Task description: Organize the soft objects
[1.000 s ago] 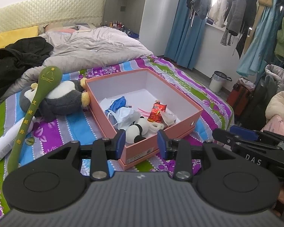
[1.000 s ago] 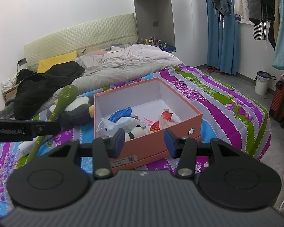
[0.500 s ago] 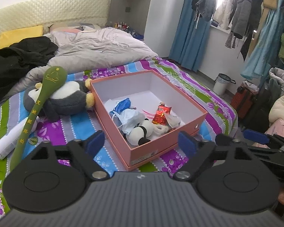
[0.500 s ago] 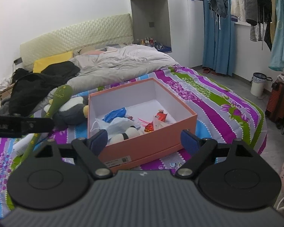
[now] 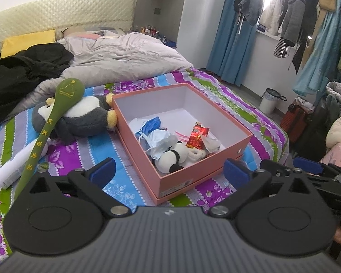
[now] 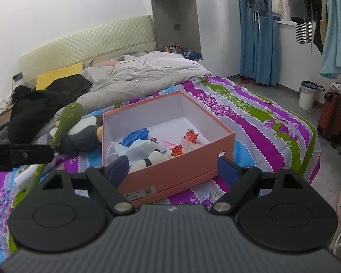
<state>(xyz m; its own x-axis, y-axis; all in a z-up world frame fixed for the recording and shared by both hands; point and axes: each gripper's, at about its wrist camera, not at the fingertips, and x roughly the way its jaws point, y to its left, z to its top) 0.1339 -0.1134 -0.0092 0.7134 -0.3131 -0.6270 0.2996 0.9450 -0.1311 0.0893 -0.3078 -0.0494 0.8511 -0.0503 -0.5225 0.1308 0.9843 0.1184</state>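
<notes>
A pink open box (image 5: 234, 143) (image 6: 188, 159) sits on the striped bedspread. Inside lie a small panda plush (image 5: 170, 159) (image 6: 151, 159), a white and blue bag (image 5: 158, 136), and red snack packets (image 5: 196, 136). A grey penguin plush (image 5: 84, 118) (image 6: 81, 134) lies left of the box with a long green massage hammer (image 5: 56, 113) (image 6: 63, 122) across it. My left gripper (image 5: 169, 173) is open and empty, above the box's near edge. My right gripper (image 6: 172, 170) is open and empty, just before the box's near wall.
A white tube (image 5: 18, 161) lies on the bedspread at the left. A grey duvet (image 5: 116, 61), black clothes (image 5: 22, 72) and a yellow pillow (image 5: 27, 43) fill the far bed. Hanging clothes, a suitcase (image 6: 334, 118) and a bin (image 6: 307, 95) stand at the right.
Both grippers have opened from nearly shut to wide open. Both views have drawn slightly closer to the box.
</notes>
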